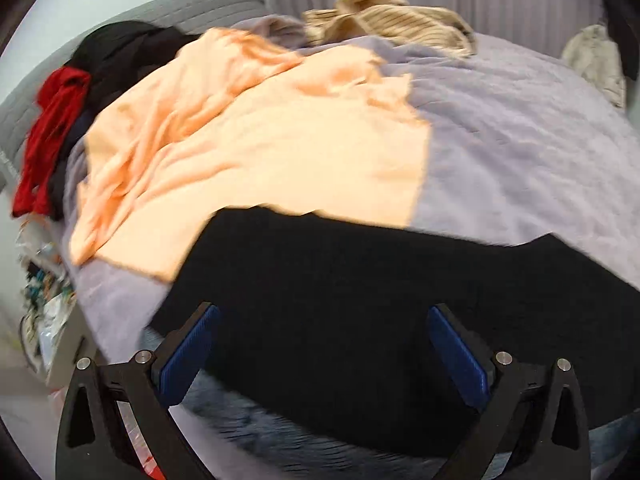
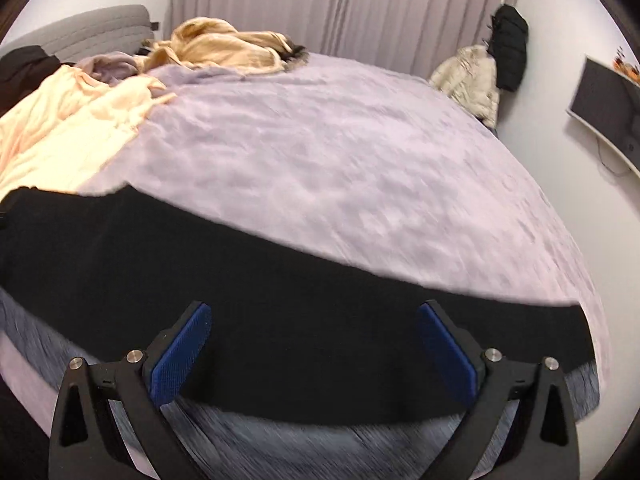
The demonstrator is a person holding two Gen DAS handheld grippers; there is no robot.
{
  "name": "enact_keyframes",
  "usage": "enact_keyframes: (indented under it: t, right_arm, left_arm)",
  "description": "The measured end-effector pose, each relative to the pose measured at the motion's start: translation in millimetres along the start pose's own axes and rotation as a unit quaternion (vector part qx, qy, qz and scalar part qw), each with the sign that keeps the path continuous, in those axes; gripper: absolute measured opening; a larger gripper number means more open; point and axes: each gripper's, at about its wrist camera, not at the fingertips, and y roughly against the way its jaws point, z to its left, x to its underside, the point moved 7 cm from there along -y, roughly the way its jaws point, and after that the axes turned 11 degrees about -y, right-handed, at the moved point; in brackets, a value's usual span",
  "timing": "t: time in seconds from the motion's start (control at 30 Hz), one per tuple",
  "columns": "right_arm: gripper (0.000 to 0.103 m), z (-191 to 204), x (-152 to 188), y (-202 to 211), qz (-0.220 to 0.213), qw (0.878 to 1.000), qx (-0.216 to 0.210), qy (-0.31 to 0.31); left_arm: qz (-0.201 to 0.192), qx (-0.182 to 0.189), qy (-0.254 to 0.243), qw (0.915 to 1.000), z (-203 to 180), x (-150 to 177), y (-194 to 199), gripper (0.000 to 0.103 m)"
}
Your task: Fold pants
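Pants (image 1: 360, 320), black, lie spread as a long band along the near edge of the bed (image 1: 520, 140), directly ahead of and beneath both grippers. Starting at the far left of the left gripper (image 1: 324, 320), a red garment (image 1: 52, 132) and a dark heap hang off the bed's edge; ahead and slightly left of it an orange garment (image 1: 248, 140) sprawls, its lower edge touching or slipping under the pants. That gripper's fingers stand wide apart, gripping nothing, with black cloth showing between them. Further ahead and to the right sits a beige striped garment (image 1: 392, 16), well apart from the work.

The right gripper (image 2: 314, 316) is likewise spread wide and empty, poised over the band toward its right end (image 2: 552, 328), which lies ahead and to its right. Bare lilac cover stretches beyond it, with a pale jacket (image 2: 472, 80) and a monitor (image 2: 608, 108) off to the far right.

The step looks like the start of a fold: the pants appear laid out flat, both grippers approaching for a hold. Next, each likely needs to drop onto the cloth edge nearest it and pinch one layer cleanly. Motion blur makes seams and the waistband impossible to locate.
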Motion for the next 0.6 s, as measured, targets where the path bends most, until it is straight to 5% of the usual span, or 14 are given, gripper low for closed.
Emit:
enact_keyframes:
  t: [0.07, 0.17, 0.3, 0.47, 0.53, 0.6]
  right_arm:
    - [0.102, 26, -15, -13, 0.003, 1.0, -0.012, 0.004]
    - [0.102, 73, -34, -44, 0.028, 0.999, -0.029, 0.02]
    - [0.102, 122, -30, -83, 0.067, 0.994, -0.032, 0.078]
    - [0.102, 82, -25, -99, 0.094, 0.995, 0.005, 0.018]
    - [0.102, 72, -30, -81, 0.064, 0.998, 0.026, 0.009]
    - [0.102, 88, -31, -66, 0.045, 0.999, -0.003, 0.022]
  left_arm:
    - [-0.019, 0.013, -0.035, 0.9991, -38, -26, -4, 0.103]
    - [0.022, -0.048, -0.074, 0.9959, -59, -42, -40, 0.103]
    - [0.07, -0.061, -0.036, 0.9951, -26, -16, -79, 0.103]
    - [0.063, -0.086, 0.002, 0.9943, 26, -3, -55, 0.103]
    - [0.051, -0.075, 0.021, 0.9957, 32, -1, -43, 0.103]
    - [0.044, -0.044, 0.02, 0.9979, 12, -3, -34, 0.103]
